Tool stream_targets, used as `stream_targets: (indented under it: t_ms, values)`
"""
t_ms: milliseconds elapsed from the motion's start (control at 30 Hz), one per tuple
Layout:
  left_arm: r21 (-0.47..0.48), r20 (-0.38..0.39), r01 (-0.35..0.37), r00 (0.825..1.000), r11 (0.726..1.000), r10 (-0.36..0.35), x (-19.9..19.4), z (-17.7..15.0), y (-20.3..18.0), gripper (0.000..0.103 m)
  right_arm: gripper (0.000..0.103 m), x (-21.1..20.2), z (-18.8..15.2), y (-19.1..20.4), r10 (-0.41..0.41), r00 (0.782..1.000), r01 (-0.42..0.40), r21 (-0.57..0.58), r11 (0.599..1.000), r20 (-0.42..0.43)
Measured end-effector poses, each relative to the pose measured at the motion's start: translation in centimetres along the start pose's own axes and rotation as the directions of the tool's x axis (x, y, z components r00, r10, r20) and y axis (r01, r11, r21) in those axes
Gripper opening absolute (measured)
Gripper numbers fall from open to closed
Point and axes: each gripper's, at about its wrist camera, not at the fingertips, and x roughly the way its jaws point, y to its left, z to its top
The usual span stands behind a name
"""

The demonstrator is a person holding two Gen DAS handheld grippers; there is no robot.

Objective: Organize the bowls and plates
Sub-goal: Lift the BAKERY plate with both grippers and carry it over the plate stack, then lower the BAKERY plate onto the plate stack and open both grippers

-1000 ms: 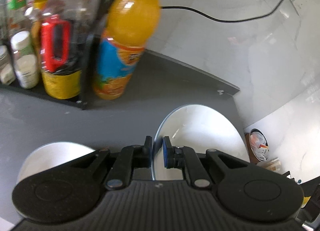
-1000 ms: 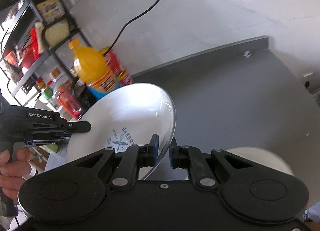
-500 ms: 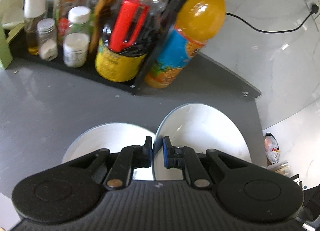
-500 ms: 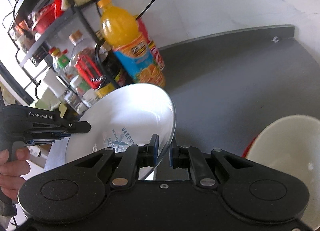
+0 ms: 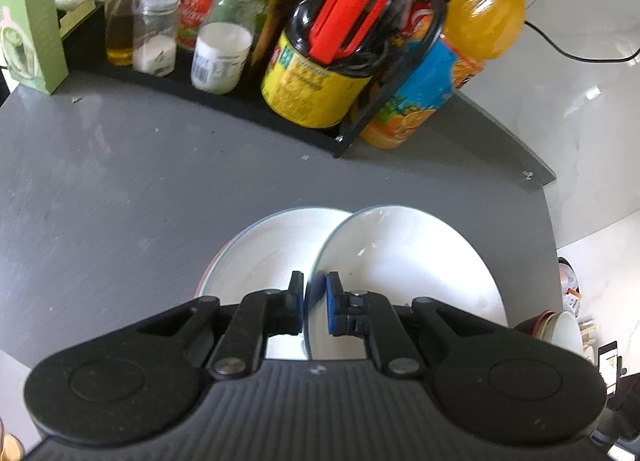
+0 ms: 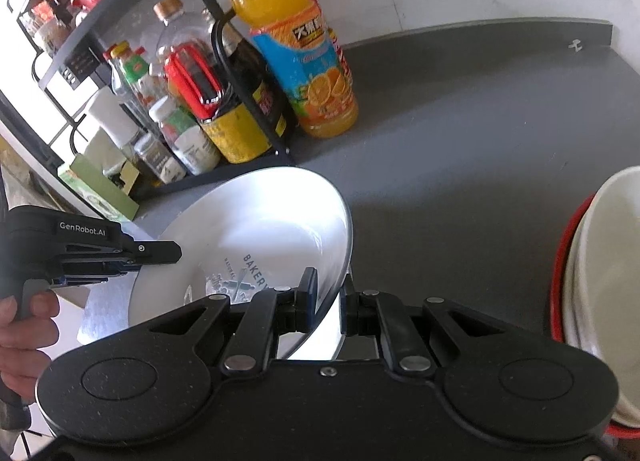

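Both grippers moved left toward the rack (image 5: 348, 129); I now see a second plate (image 5: 260, 257) on the counter (image 5: 120, 181). Left gripper (image 5: 314, 303) and right gripper (image 6: 328, 297) each clamp opposite rims of the tilted white plate (image 6: 260, 229), held above that counter plate, bowl stack (image 6: 600, 281) at right.

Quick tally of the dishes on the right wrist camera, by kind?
Plates: 2, the printed plate and a plain plate behind it.
Bowls: 2 at least, a white bowl nested in a red-rimmed bowl; stack cropped.
Total: 4.
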Motion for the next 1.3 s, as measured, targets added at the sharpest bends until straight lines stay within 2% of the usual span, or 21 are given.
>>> stream_targets:
  t_ms: [500, 833, 1100, 1300]
  values:
    - [-0.012, -0.047, -0.036, 0.998, 0.999, 0.035, 2.1, -0.9, 2.1, 0.010, 0.011, 2.0, -1.0, 0.7, -0.041, 0.996, 0.038, -0.036, 0.999, -0.075]
    - [-0.010, -0.087, -0.059, 0.995, 0.998, 0.058, 3.6, -1.4, 2.6, 0.011, 0.012, 2.5, -0.7, 1.7, -0.104, 0.992, 0.095, -0.113, 0.989, -0.077]
    - [0.052, -0.079, -0.088, 0.993, 0.995, 0.092, 4.4, -1.9, 1.7, 0.014, 0.013, 2.6, -1.0, 1.6, -0.115, 0.990, 0.104, -0.125, 0.987, -0.084]
    - [0.068, -0.053, -0.118, 0.991, 0.991, 0.122, 4.3, -1.8, 1.7, 0.014, 0.019, 3.0, -1.0, 1.9, -0.124, 0.987, 0.109, -0.138, 0.984, -0.103]
